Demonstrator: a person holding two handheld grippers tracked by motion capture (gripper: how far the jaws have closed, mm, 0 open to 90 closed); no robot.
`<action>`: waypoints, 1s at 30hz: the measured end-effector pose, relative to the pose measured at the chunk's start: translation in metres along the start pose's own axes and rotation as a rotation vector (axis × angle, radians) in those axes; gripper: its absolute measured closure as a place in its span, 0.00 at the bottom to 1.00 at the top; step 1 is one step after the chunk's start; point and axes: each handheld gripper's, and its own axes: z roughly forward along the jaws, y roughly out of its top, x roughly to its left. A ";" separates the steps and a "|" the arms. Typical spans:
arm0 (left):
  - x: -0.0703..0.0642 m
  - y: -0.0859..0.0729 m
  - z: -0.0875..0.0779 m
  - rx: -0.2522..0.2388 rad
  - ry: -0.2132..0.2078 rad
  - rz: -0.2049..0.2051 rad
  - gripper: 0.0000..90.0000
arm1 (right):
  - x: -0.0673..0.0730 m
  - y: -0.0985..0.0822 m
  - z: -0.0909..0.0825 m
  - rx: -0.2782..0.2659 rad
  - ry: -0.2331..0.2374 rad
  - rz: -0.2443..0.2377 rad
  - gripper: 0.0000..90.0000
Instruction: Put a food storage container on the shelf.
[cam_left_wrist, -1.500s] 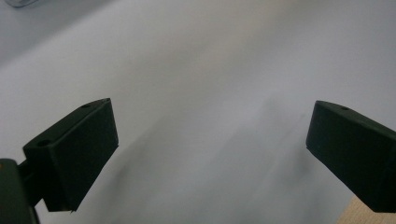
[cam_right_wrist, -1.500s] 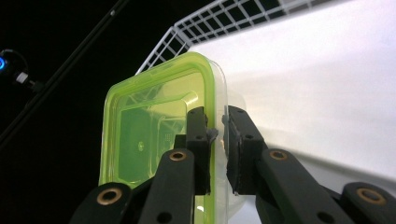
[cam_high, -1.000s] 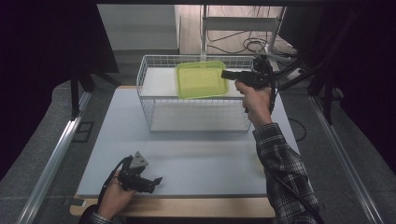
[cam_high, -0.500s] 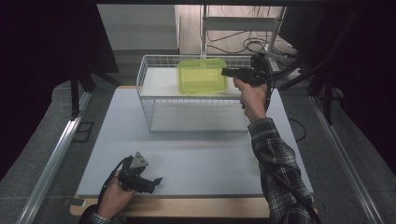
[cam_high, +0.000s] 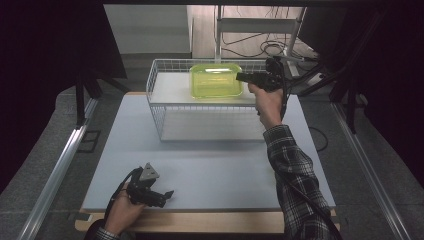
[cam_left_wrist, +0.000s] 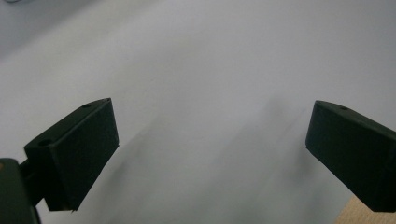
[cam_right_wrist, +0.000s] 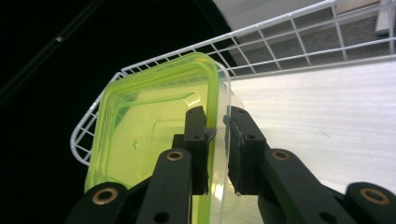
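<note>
A see-through yellow-green plastic container (cam_high: 216, 81) stands on its side in the back of a white wire basket (cam_high: 156, 116). My right gripper (cam_high: 239, 77) reaches in from the right at its edge. In the right gripper view the container (cam_right_wrist: 149, 135) has its rim between my right gripper (cam_right_wrist: 217, 116) jaws. The pads still touch it, though the jaws have just been opening slightly. My left gripper (cam_high: 169, 194) rests at the table's near left with its jaws pointing right. In the left gripper view my left gripper (cam_left_wrist: 210, 135) is open over the bare mat.
The basket (cam_right_wrist: 285, 42) sits at the back centre of a pale grey mat (cam_high: 215, 165), with a white liner on its floor. Metal rails run along both sides of the table. Cables and a stand lie behind the basket.
The right gripper has carried the container left and down, and turned it from lying flat above the basket rim to standing on edge inside the basket. The left gripper has not moved.
</note>
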 end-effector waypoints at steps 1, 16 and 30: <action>0.000 0.000 0.000 0.001 0.000 0.001 0.03 | 0.000 0.000 0.001 0.003 -0.010 -0.007 0.85; 0.000 0.000 0.001 0.015 0.001 0.009 0.03 | 0.005 0.005 0.015 0.048 -0.134 -0.108 0.69; 0.003 -0.001 -0.003 -0.033 -0.005 -0.012 0.02 | 0.021 0.005 0.001 0.042 -0.155 -0.243 0.46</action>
